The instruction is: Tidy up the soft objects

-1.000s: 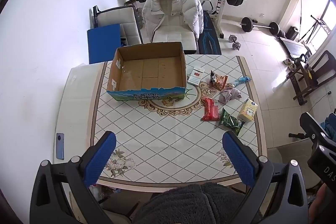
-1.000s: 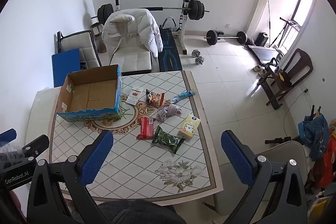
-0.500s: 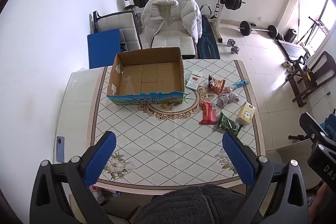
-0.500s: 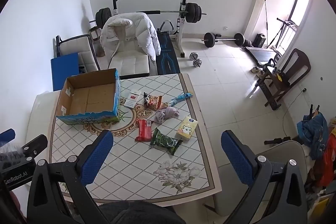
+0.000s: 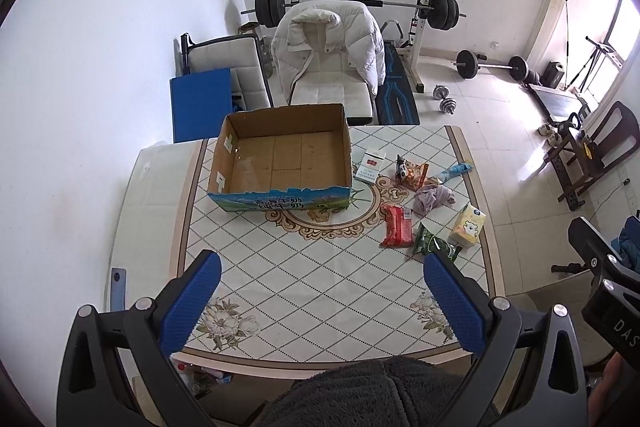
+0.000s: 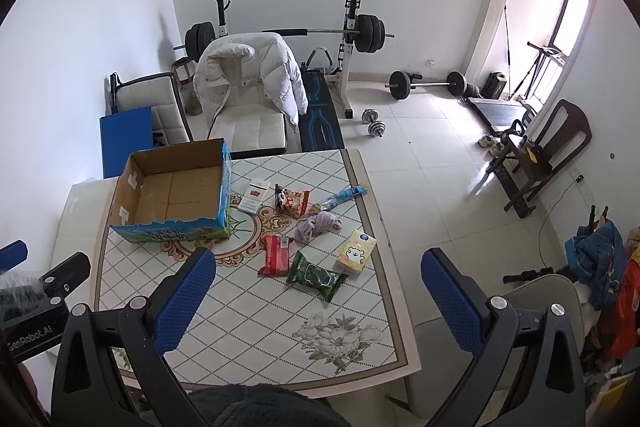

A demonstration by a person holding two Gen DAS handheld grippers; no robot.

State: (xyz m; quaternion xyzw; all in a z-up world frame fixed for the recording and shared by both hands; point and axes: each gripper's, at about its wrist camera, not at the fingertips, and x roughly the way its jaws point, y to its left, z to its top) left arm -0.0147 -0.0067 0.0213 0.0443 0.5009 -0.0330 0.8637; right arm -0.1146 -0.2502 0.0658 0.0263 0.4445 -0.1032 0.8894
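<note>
An empty open cardboard box (image 5: 282, 157) (image 6: 176, 193) stands at the table's far left. To its right lie a lilac cloth (image 5: 432, 197) (image 6: 318, 223), a red packet (image 5: 397, 226) (image 6: 276, 255), a green packet (image 5: 434, 247) (image 6: 316, 275), a yellow tissue pack (image 5: 466, 226) (image 6: 356, 251), an orange snack bag (image 5: 412, 173) (image 6: 294, 202), a blue wrapper (image 5: 454, 171) (image 6: 344, 195) and a white-and-red carton (image 5: 370, 166) (image 6: 253, 198). My left gripper (image 5: 320, 297) and right gripper (image 6: 316, 297) are open and empty, high above the table's near edge.
The table (image 5: 280, 291) has a diamond-pattern top. A chair with a white jacket (image 5: 332, 55) stands behind it, with a weight bench, barbells and dumbbells on the floor. A phone (image 5: 117, 287) lies on the white surface to the left. A wooden chair (image 6: 548, 155) stands at right.
Both grippers have risen and drawn back, so the table and its objects look smaller and farther. Nothing on the table has moved.
</note>
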